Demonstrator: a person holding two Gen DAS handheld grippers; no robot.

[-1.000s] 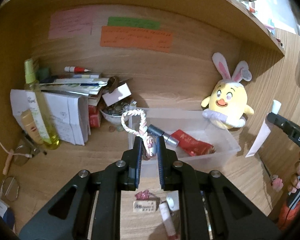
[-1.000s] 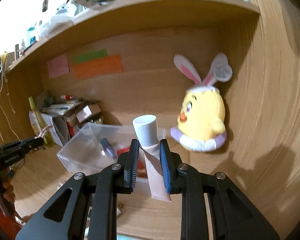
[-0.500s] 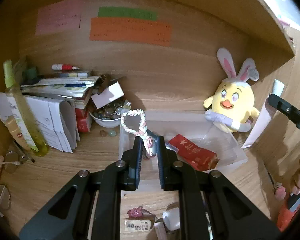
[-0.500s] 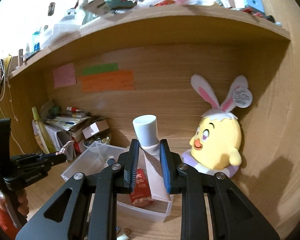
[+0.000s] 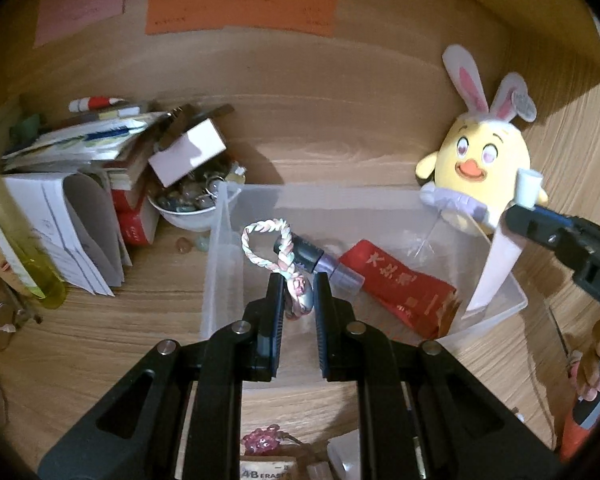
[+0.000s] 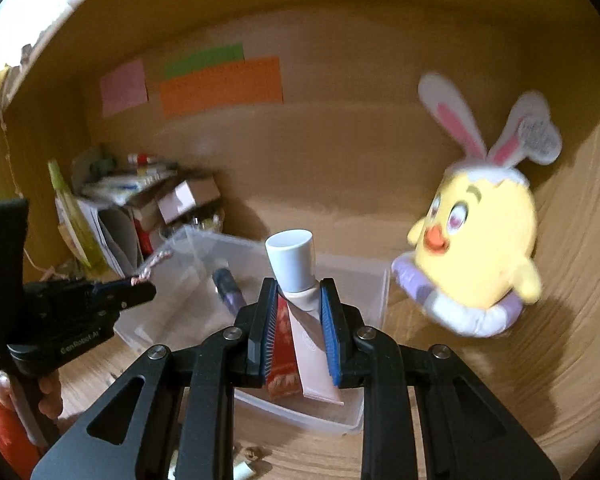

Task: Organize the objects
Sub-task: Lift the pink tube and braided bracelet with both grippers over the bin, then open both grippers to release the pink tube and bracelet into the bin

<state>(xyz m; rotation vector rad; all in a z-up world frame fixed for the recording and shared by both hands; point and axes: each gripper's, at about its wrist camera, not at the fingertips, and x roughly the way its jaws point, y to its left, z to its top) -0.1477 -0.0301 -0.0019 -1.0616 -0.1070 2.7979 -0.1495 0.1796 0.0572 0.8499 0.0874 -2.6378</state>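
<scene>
My left gripper (image 5: pixel 298 292) is shut on a pastel braided loop charm (image 5: pixel 284 248) and holds it over the clear plastic bin (image 5: pixel 220 260). In the bin lie a red packet (image 5: pixel 396 280) and a dark tube with a purple end (image 5: pixel 320 258). My right gripper (image 6: pixel 299 296) is shut on a pale pink tube with a white cap (image 6: pixel 290 258), cap up, over the bin's right end (image 6: pixel 376 280). The left wrist view shows that tube (image 5: pixel 496 272) hanging into the bin. The right wrist view shows the left gripper (image 6: pixel 140 292) and its charm (image 6: pixel 154 266).
A yellow plush chick with bunny ears (image 5: pixel 484 160) sits behind the bin's right corner. To the left are a pile of books and papers (image 5: pixel 80 148), a white bowl of trinkets (image 5: pixel 188 208) and a yellow-green bottle (image 5: pixel 16 240). An eraser (image 5: pixel 266 470) and a pink charm (image 5: pixel 262 440) lie below my fingers.
Both grippers have moved forward and down toward the bin, which now looks larger. The pink tube has come over the bin's right end. Both grips are unchanged.
</scene>
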